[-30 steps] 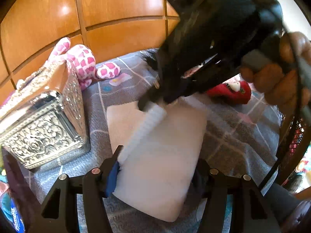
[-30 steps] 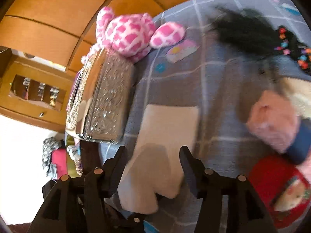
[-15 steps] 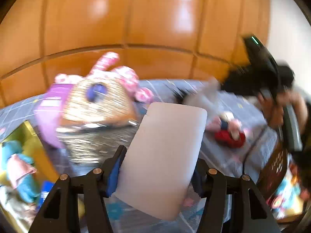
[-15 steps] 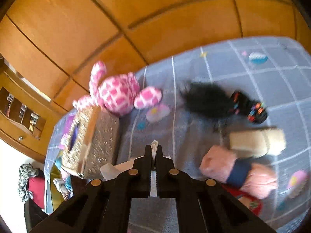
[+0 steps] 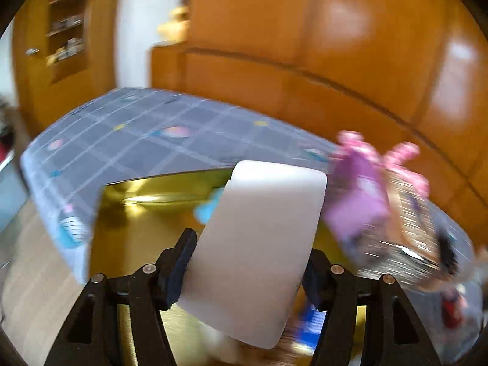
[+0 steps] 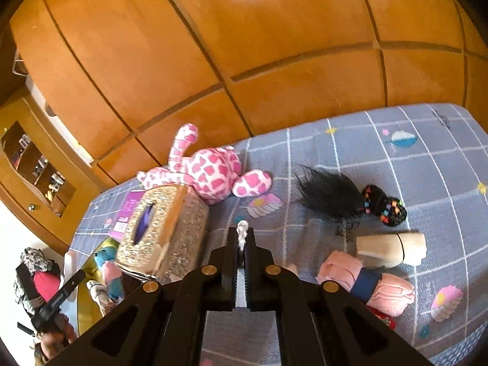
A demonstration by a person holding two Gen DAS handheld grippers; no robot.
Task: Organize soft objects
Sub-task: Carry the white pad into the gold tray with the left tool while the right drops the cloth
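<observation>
My left gripper (image 5: 248, 253) has a white foam pad (image 5: 262, 213) between its fingers, tilted up; the jaws are opening slightly while the pads still touch it. It hangs over a gold box (image 5: 146, 195) at the bed's edge. In the right wrist view my right gripper (image 6: 242, 233) is shut on a thin white cloth (image 6: 242, 227) whose tip pokes out above the fingertips. It hovers above the grey checked bedsheet (image 6: 411, 158). A pink-spotted plush (image 6: 213, 174), a pink roll with a navy band (image 6: 366, 283) and a beige roll (image 6: 390, 248) lie on the bed.
A silvery tissue box (image 6: 170, 238) stands left of the right gripper, blurred in the left wrist view (image 5: 405, 231). A black hairpiece (image 6: 329, 195) lies beyond the rolls. A teal teddy (image 6: 105, 259) sits in the gold box. Wooden panelling (image 6: 274, 45) backs the bed.
The left gripper swung left and rose with the white pad, from the bed's middle to above the gold box. The right gripper shut on the white cloth and lifted away from the sheet.
</observation>
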